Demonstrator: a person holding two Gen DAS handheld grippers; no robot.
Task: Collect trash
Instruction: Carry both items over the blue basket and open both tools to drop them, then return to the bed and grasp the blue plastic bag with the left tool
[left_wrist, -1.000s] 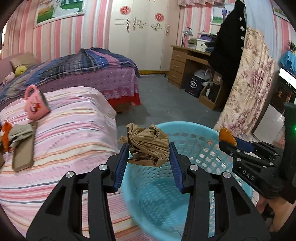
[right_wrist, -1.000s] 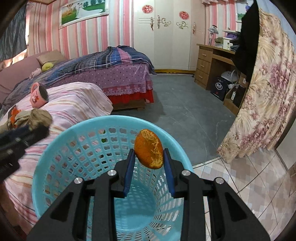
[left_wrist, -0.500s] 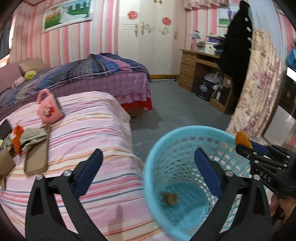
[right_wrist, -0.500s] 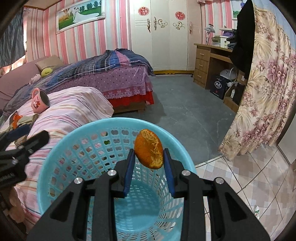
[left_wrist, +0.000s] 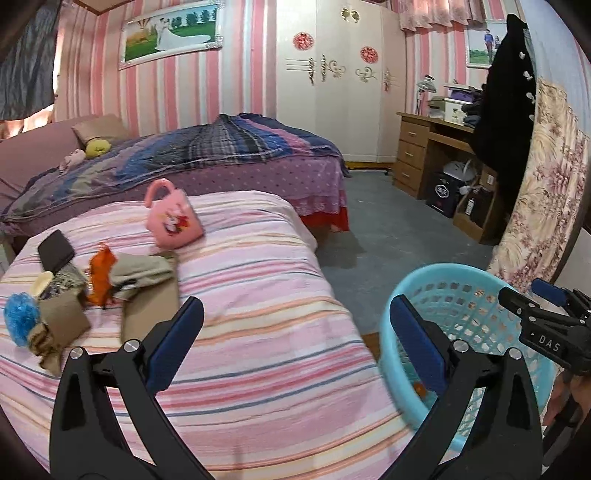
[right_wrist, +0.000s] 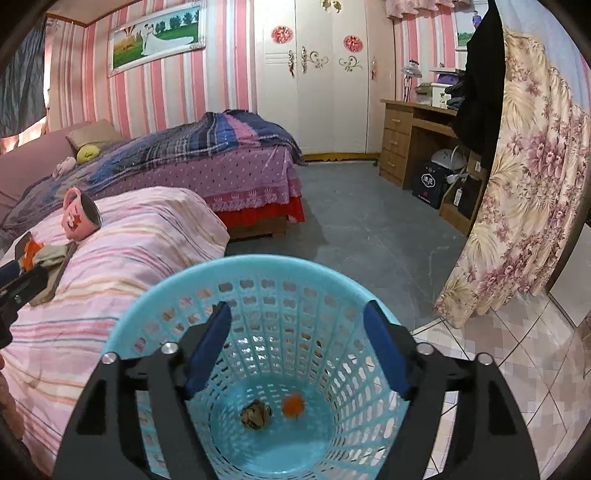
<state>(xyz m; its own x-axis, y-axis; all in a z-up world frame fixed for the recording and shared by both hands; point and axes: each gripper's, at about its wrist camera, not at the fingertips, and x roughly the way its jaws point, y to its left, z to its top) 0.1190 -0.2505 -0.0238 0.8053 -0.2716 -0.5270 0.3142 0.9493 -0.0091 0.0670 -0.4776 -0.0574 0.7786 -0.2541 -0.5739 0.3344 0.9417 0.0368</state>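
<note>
My left gripper (left_wrist: 295, 314) stands wide open and empty above the striped bed (left_wrist: 258, 354). Left of it lie scraps: an orange wrapper (left_wrist: 101, 273), a blue puff (left_wrist: 20, 317) and brown paper pieces (left_wrist: 64, 317). The light blue basket (right_wrist: 258, 264) stands beside the bed. My right gripper (right_wrist: 297, 310) hangs over its mouth, jaws opening, nothing between them. On the basket's bottom lie a crumpled brown wad (right_wrist: 255, 413) and an orange piece (right_wrist: 293, 404). The left wrist view shows the basket (left_wrist: 461, 280) and the right gripper (left_wrist: 524, 291) at the right.
A pink mug (left_wrist: 171, 218) lies on its side on the striped bed, with a dark phone (left_wrist: 55, 249) and a khaki cloth (left_wrist: 142, 273) near the scraps. A second bed (right_wrist: 221, 162) stands behind. Desk (right_wrist: 413, 133) and floral curtain (right_wrist: 528, 206) are to the right.
The left gripper opened, the brown wad fell into the basket, and the gripper swung left over the bed. The right gripper opened and the orange piece dropped to the basket's bottom.
</note>
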